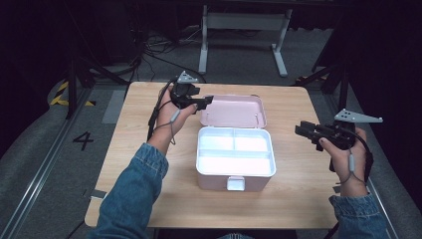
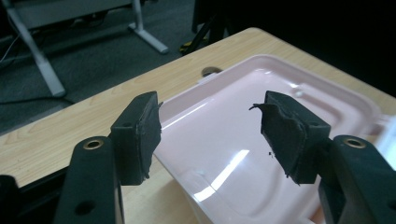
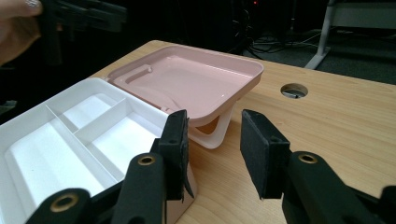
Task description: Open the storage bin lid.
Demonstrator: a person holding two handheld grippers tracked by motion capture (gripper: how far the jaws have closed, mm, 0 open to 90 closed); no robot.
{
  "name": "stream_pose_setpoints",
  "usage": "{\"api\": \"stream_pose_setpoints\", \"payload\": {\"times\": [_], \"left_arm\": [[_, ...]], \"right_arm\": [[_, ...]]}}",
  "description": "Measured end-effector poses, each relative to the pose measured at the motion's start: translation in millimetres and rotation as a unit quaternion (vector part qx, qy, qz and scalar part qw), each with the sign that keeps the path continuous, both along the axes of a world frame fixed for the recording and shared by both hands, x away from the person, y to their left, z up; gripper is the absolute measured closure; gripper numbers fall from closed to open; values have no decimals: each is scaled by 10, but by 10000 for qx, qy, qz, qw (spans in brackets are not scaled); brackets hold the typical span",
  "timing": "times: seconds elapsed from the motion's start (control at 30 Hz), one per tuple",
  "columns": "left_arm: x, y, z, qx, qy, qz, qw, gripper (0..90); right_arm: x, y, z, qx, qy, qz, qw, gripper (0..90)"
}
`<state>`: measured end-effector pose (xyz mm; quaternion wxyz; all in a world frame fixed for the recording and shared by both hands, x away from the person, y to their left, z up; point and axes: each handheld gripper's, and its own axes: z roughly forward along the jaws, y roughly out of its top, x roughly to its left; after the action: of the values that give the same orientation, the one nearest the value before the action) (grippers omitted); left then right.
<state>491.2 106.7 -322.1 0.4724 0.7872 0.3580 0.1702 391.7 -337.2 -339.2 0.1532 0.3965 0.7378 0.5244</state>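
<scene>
Table: one light wooden table (image 1: 149,199) spans the middle of the high view, with one round cable hole (image 3: 294,90) at the right of the right gripper view.
Box: one pink box (image 1: 214,181) sits at the centre of the high view, its latch tab toward the bottom edge.
Lid: one pink lid (image 1: 234,110) lies thrown back flat just above the box, its inner face up.
Tray: one white tray (image 1: 271,162) fills the box; three compartments, two small in the upper row, one long below, all looking bare.
Left gripper: left gripper (image 1: 205,101) sits upper left of centre, at the lid's left corner; jaws spread wide on either side of that corner, gripping nothing.
Right gripper: right gripper (image 1: 303,130) hangs at the right of the frame, apart from the box; jaws parted, holding nothing.
Step in hand: probably closing the lid. Best done, I judge, by pinching the rim squarely at the corner, lifting in an arc about the hinge, while the right gripper steadies the box.
</scene>
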Motion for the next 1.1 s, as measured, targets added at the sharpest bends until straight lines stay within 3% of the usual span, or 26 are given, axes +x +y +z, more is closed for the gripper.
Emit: {"api": "stream_pose_setpoints", "payload": {"times": [0.2, 0.27, 0.3, 0.43, 0.57, 0.67, 0.77, 0.8, 0.83, 0.87, 0.9, 1.0, 1.1], "left_arm": [[-412, 203, 124, 134, -48, -55, 9999, 326], [-524, 263, 140, 248, 35, -21, 9997, 300], [-649, 320, 156, 446, 34, 9, 9990, 291], [-818, 425, 166, 515, 192, 22, 9985, 263], [-1007, 603, 81, 619, 296, 130, 9976, 248], [-1164, 787, -43, 793, 346, 382, 9955, 247], [-1240, 889, -112, 805, 370, 504, 9948, 247], [-1278, 980, -178, 802, 541, 650, 9932, 252], [-1276, 1015, -200, 961, 595, 684, 9912, 253], [-1276, 1015, -200, 961, 595, 684, 9912, 248], [-1281, 1051, -226, 1091, 627, 698, 9896, 248], [-1293, 1143, -321, 1174, 931, 842, 9851, 239], [-1286, 1208, -439, 1247, 1084, 947, 9817, 241]], "right_arm": [[34, 24, -2, -64, 43, 90, 9999, 613], [60, 22, -19, -119, 100, 148, 9998, 595], [74, 14, -34, -154, 110, 162, 9997, 590], [117, -36, -93, -230, 202, 154, 9994, 582], [146, -116, -170, -305, 337, 135, 9989, 575], [158, -179, -214, -349, 440, 119, 9984, 557], [163, -201, -240, -401, 518, 122, 9978, 542], [169, -216, -267, -464, 588, 141, 9971, 527], [178, -222, -282, -518, 646, 158, 9964, 517], [188, -225, -298, -576, 689, 173, 9958, 515], [188, -225, -298, -576, 689, 173, 9958, 515], [199, -222, -336, -829, 752, 111, 9937, 507], [204, -222, -389, -906, 844, 112, 9922, 502]]}}
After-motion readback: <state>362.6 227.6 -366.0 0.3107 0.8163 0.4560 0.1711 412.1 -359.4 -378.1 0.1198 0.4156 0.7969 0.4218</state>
